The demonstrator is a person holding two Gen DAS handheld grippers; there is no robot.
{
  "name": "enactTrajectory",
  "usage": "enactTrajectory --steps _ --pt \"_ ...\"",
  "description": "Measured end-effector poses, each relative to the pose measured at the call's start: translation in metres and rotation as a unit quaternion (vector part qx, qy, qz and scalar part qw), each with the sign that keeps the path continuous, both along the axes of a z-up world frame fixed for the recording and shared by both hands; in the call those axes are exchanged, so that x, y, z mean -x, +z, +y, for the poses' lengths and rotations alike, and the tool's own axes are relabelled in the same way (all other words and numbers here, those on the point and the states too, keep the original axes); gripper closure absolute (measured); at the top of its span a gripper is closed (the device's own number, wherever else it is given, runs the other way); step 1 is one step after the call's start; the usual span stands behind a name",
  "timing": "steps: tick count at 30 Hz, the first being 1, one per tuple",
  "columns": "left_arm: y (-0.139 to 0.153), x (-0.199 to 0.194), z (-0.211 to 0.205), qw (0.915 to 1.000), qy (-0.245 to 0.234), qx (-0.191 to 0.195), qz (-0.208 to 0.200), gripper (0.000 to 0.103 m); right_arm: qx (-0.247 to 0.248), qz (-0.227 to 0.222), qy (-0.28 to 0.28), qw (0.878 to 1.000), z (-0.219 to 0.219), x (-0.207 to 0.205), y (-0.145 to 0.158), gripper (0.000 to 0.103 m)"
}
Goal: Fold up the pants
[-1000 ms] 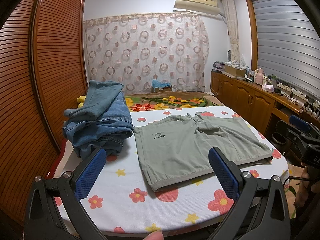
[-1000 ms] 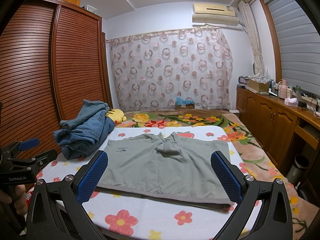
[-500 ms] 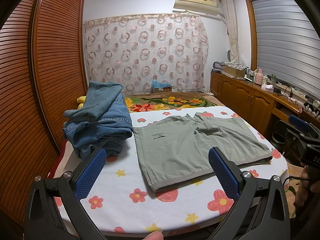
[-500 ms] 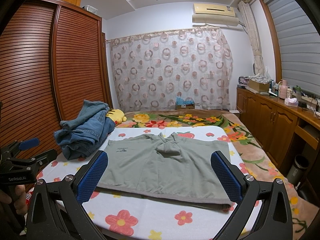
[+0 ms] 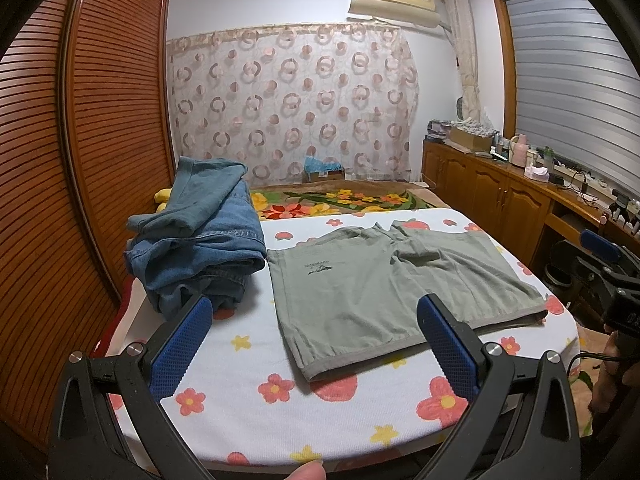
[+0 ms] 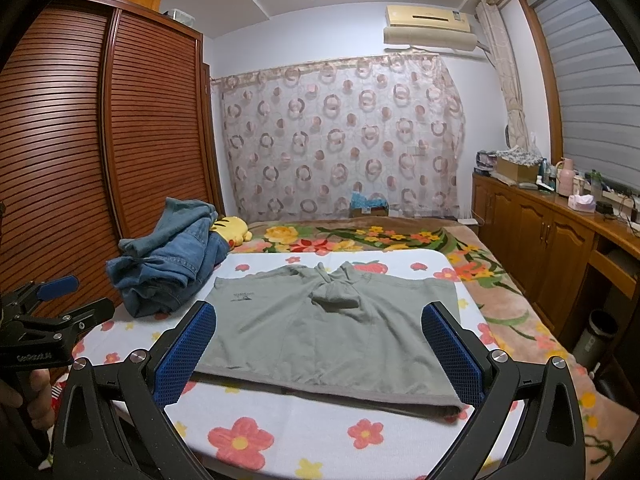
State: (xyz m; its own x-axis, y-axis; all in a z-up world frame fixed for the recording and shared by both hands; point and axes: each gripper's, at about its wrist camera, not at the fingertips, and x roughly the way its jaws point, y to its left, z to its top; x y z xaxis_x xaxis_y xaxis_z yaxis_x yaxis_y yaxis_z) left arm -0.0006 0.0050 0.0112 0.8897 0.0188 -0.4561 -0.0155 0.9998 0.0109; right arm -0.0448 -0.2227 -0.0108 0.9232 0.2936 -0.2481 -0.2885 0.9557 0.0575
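Grey-green pants [image 5: 384, 284] lie flat on a white flowered board [image 5: 248, 392], waistband edge toward me, a small dark logo near their left side. They also show in the right wrist view [image 6: 328, 332]. My left gripper [image 5: 314, 326] is open and empty, held back from the near edge, above the board's front left. My right gripper [image 6: 320, 336] is open and empty, in front of the pants' near edge. Each gripper shows at the edge of the other's view: the right one [image 5: 600, 264], the left one [image 6: 52, 300].
A pile of blue jeans [image 5: 196, 236] sits on the board's left, touching the pants' left edge. A wooden slatted wardrobe [image 5: 60, 160] stands at the left, wooden cabinets [image 5: 500, 200] at the right. A flowered blanket [image 6: 360, 236] lies behind the board.
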Motion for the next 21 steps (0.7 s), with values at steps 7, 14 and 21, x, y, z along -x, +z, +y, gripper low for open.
enactTrajectory --steps 7,14,21 --pt "-0.016 -0.013 0.003 0.9999 0.009 -0.006 0.011 0.001 0.002 0.007 0.004 1.0 -0.004 -0.004 -0.003 0.0" --pt "-0.033 -0.027 0.009 0.9991 -0.005 -0.004 0.041 0.001 0.007 0.018 0.001 1.0 -0.012 -0.012 -0.008 0.0" --pt "-0.049 -0.035 0.012 0.9984 -0.014 0.006 0.054 0.001 0.025 0.025 -0.01 0.999 -0.015 -0.021 -0.012 0.004"
